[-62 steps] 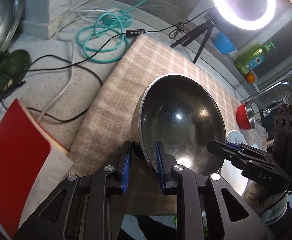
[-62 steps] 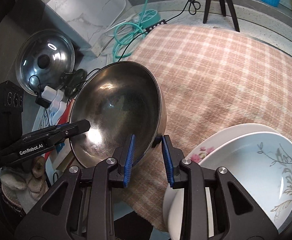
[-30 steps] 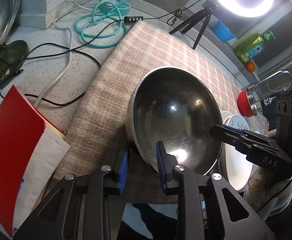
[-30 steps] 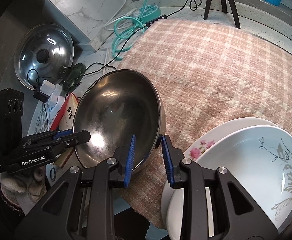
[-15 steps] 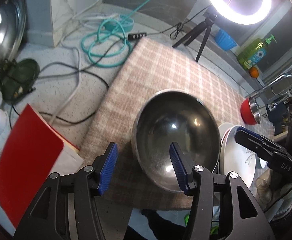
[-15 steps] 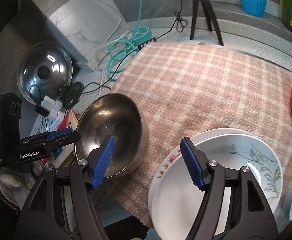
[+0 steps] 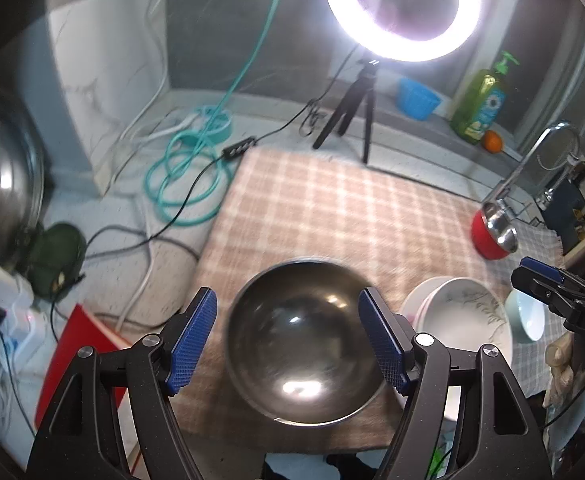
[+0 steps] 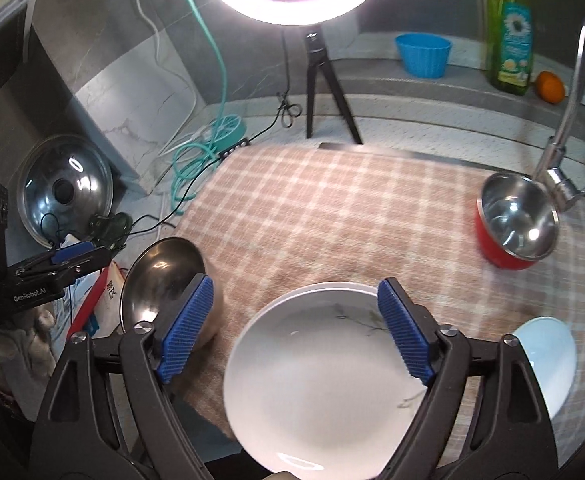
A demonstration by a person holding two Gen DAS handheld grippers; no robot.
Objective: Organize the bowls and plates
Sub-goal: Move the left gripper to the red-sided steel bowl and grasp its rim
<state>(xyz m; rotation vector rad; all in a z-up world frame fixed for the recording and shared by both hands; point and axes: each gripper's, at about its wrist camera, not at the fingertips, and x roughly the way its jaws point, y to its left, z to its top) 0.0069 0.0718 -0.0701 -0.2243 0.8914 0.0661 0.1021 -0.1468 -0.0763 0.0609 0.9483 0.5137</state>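
Steel bowl [image 7: 304, 344] released since earlier frame; both grippers lifted away, jaws just opened, nothing between. Left gripper [image 7: 288, 338] and right gripper [image 8: 292, 330] held wide. Bowl left on checked mat [image 7: 332, 208], 9 o'clock of stacked plates [image 8: 324, 376]. Placing step judged done; next, rim pinch needed on red bowl [image 8: 516, 216] or pale bowl [image 8: 548, 360].

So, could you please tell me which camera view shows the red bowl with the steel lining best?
The right wrist view: there the red bowl is larger and sharp, showing its shiny steel inside and red outer wall beside the faucet. The left wrist view shows it small, tilted and partly behind the faucet, near the right edge.
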